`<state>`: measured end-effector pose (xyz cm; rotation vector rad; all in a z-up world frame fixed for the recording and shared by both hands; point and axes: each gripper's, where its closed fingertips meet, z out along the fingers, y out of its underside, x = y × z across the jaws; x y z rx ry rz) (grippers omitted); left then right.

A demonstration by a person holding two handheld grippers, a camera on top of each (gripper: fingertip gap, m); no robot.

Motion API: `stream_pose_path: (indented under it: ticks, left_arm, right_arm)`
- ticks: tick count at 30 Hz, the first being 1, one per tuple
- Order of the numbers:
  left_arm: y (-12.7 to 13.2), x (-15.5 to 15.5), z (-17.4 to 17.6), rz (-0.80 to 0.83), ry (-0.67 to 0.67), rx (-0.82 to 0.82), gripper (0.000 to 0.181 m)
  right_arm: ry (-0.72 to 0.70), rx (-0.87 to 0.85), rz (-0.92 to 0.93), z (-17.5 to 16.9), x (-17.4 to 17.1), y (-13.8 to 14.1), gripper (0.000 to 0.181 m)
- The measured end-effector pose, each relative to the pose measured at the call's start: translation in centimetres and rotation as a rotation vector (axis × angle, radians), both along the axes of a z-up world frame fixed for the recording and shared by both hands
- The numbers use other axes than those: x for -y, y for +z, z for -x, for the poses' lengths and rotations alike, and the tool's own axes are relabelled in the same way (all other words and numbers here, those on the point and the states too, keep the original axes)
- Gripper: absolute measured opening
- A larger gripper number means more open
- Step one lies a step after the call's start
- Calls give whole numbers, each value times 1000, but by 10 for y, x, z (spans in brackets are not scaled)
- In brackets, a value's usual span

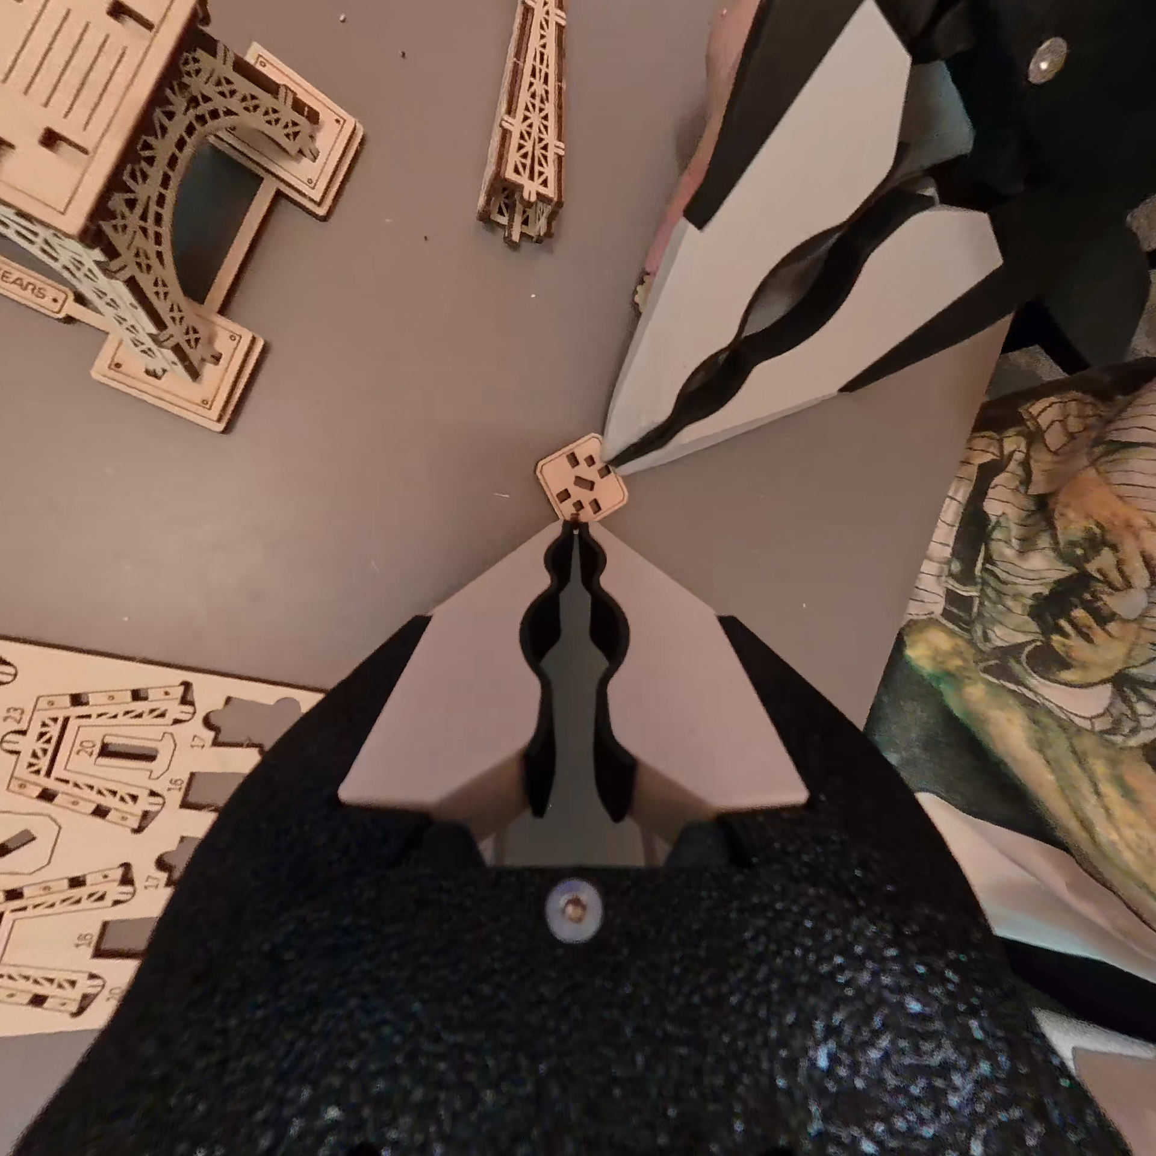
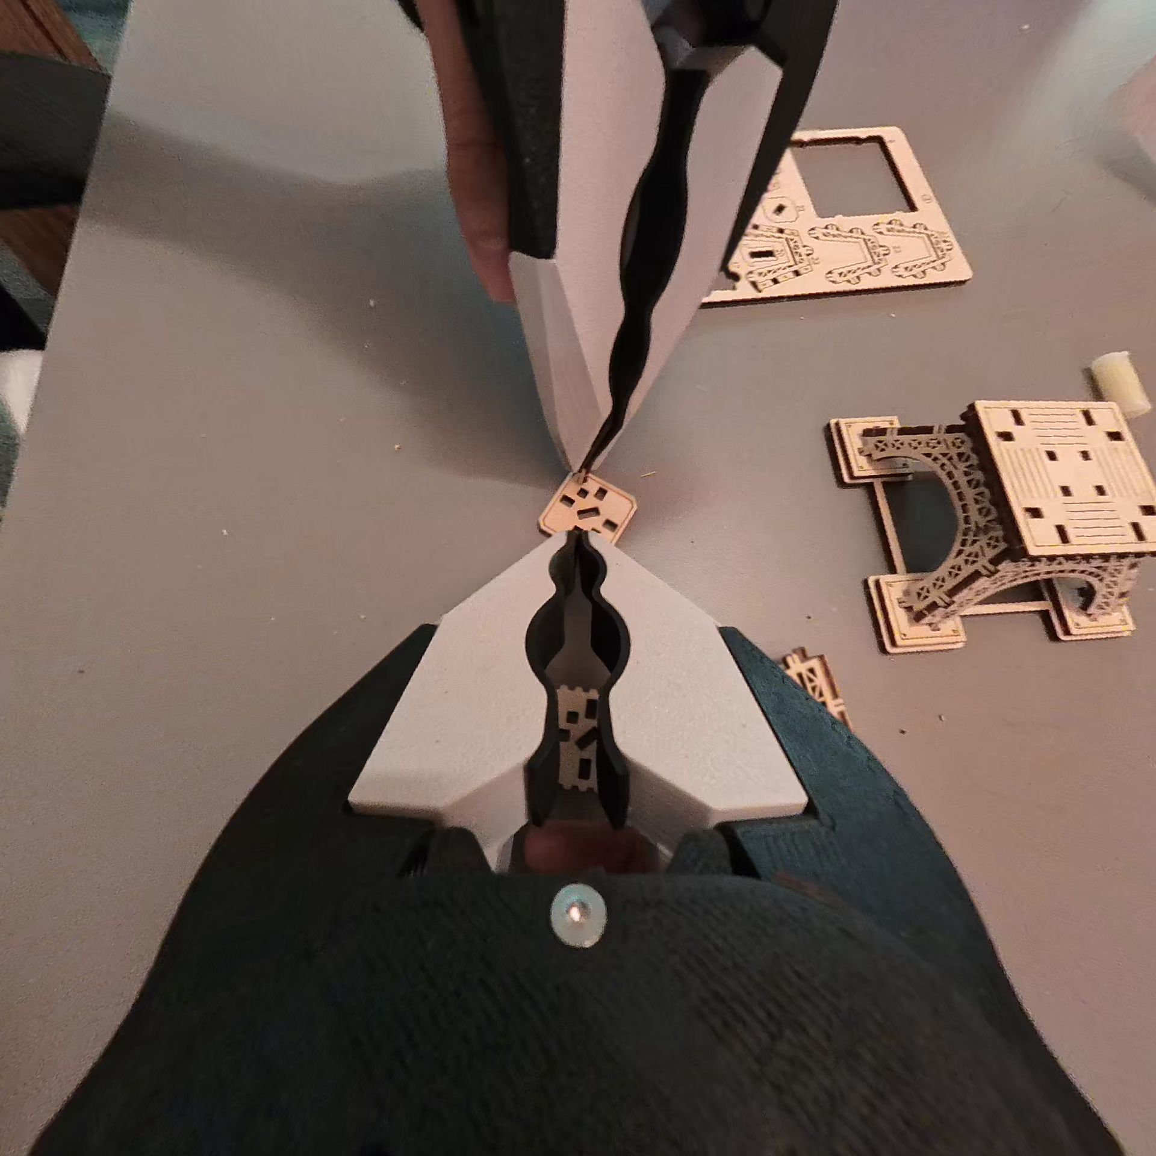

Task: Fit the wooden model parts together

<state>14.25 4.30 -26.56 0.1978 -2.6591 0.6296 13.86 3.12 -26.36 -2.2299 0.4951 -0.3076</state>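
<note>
A small square wooden plate (image 1: 582, 478) with several slots is pinched at two opposite sides, low over the grey table (image 1: 375, 438). My left gripper (image 1: 575, 527) is shut on its near corner. My right gripper (image 1: 610, 464) comes in from the upper right and is shut on the far edge. In the right wrist view the plate (image 2: 588, 510) sits between my right gripper (image 2: 578, 537) below and my left gripper (image 2: 583, 473) above. A second small slotted wooden piece (image 2: 578, 738) shows through the gap between the right fingers; I cannot tell if it lies on the table.
The arched tower base (image 1: 125, 187) (image 2: 1032, 519) stands to the side. The lattice spire (image 1: 528, 125) lies apart from it, with its end showing in the right wrist view (image 2: 813, 682). Punched part sheets (image 1: 94, 813) (image 2: 844, 219) lie flat. A white cylinder (image 2: 1120, 381) lies nearby. A person's patterned clothing (image 1: 1032, 625) is past the table edge. Only a small space, under 4 cm, lies between the two pairs of fingers. The lattice spire (image 1: 528, 125) lies around 8 cm away from my right fingertips.
</note>
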Motion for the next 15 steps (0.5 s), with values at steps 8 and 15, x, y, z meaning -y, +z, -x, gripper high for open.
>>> stream_pose_path:
  ticks: [8,15]
  left_arm:
    - [0,-1,-1,-66,-92,30,0]
    - [0,2,-9,-100,-129,120,0]
  right_arm:
    - [-29,23,31,-7,9,-1,15]
    - [41,-48,-9,5,1,-2,5]
